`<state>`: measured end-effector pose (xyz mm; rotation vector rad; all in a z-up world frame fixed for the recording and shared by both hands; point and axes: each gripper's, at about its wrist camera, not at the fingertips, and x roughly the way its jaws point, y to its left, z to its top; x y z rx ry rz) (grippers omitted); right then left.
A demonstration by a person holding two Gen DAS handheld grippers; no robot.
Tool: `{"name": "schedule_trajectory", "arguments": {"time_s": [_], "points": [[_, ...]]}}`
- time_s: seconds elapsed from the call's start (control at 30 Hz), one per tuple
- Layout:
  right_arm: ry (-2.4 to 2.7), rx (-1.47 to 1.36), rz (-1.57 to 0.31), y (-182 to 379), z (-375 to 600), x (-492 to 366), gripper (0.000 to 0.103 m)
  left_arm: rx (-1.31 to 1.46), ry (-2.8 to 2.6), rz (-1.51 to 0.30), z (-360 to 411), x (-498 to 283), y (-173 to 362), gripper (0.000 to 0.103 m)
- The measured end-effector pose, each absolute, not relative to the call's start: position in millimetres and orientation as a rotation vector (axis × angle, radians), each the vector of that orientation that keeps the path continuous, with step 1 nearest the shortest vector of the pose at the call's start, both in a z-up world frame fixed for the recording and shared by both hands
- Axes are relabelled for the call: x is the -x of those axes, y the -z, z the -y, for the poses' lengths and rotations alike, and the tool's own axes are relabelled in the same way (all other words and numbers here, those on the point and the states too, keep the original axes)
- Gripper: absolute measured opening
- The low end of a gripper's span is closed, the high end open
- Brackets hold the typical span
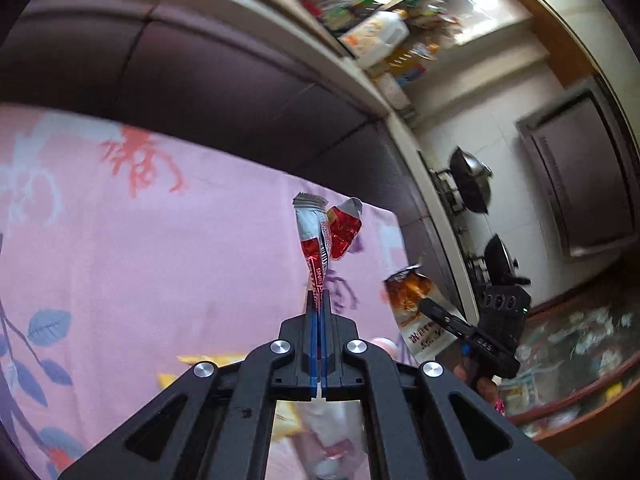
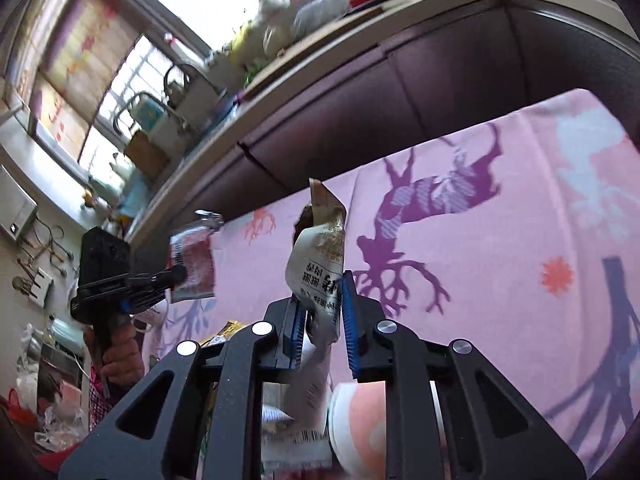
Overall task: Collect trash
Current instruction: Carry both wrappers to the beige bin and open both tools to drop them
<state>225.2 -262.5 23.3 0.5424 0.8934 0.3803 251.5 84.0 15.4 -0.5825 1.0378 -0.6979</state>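
L gripper (image 1: 319,312) up over cloth-covered table (image 1: 160,240), red-silver wrapper (image 1: 320,240) standing up from betw its fingers. R gripper (image 1: 440,316) to its right, snack packet (image 1: 416,308) in it, above table's right edge. Cabinets (image 1: 200,80) behind table, cluttered countertop (image 1: 360,8) on top. Stove w/ two pans (image 1: 472,184) further right along counter. From R wrist view: L gripper (image 2: 176,276) at left, sink & faucet (image 2: 176,88) on counter behind it, window (image 2: 120,96) behind sink. Cup (image 2: 360,420) under R gripper (image 2: 324,304).
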Motion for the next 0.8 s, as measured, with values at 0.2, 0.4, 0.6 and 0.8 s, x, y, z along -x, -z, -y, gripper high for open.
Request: {"name": "schedule_trajectory", "arguments": {"time_s": [0.2, 0.4, 0.6, 0.8], "points": [[-0.295, -0.623, -0.825, -23.8, 320.9, -162.1, 0.016, 0.442, 0.807, -1.038, -11.2, -219.1, -44.9, 0.001], [-0.199, -0.700, -0.790, -5.8, 381.1, -96.9, 0.016, 0.306, 0.962, -1.097, 93.7, -193.4, -46.0, 0.001], [-0.110, -0.762, -0.768, 16.5, 438.4, -40.5, 0.016, 0.196, 1.058, -1.181, 186.3, -173.1, -24.1, 0.001], [-0.041, -0.826, -0.731, 33.4, 489.6, -8.7, 0.016, 0.102, 1.099, -1.253, 264.0, -163.8, -4.5, 0.001]]}}
